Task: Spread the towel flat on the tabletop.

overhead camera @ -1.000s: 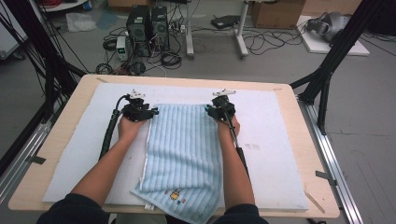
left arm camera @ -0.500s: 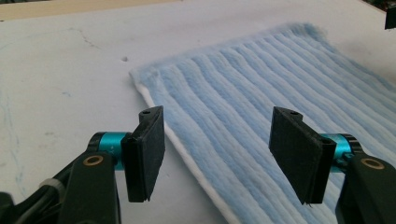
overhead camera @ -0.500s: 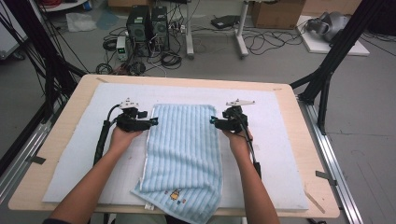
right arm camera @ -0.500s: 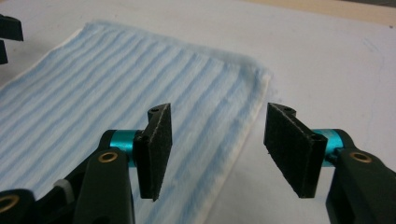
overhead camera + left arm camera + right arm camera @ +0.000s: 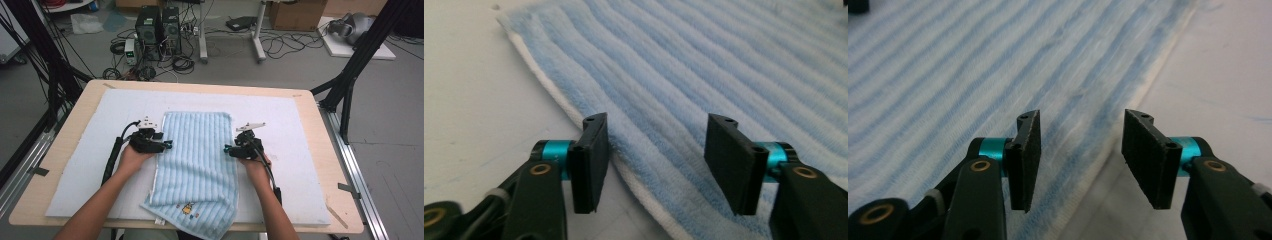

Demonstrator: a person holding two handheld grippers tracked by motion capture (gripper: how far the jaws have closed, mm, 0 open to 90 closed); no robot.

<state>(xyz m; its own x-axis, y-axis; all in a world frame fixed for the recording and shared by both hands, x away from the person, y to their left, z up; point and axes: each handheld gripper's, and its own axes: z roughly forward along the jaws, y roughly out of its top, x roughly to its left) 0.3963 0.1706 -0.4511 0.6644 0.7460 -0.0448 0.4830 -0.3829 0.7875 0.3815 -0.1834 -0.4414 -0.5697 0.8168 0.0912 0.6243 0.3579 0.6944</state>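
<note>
Between your two tongs lies the blue towel [image 5: 197,165], the left gripper [image 5: 167,145] and right gripper [image 5: 227,149] gaping, just narrowed, empty, astride its long edges, likely ready to fold.

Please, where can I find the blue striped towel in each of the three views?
High view: the towel lies at the middle of the white mat, its near end over the table edge.
Left gripper view: the towel covers the upper right, behind the open jaws.
Right gripper view: the towel covers the left.
Shared landmark: the towel's pale side hem against the mat.
</note>
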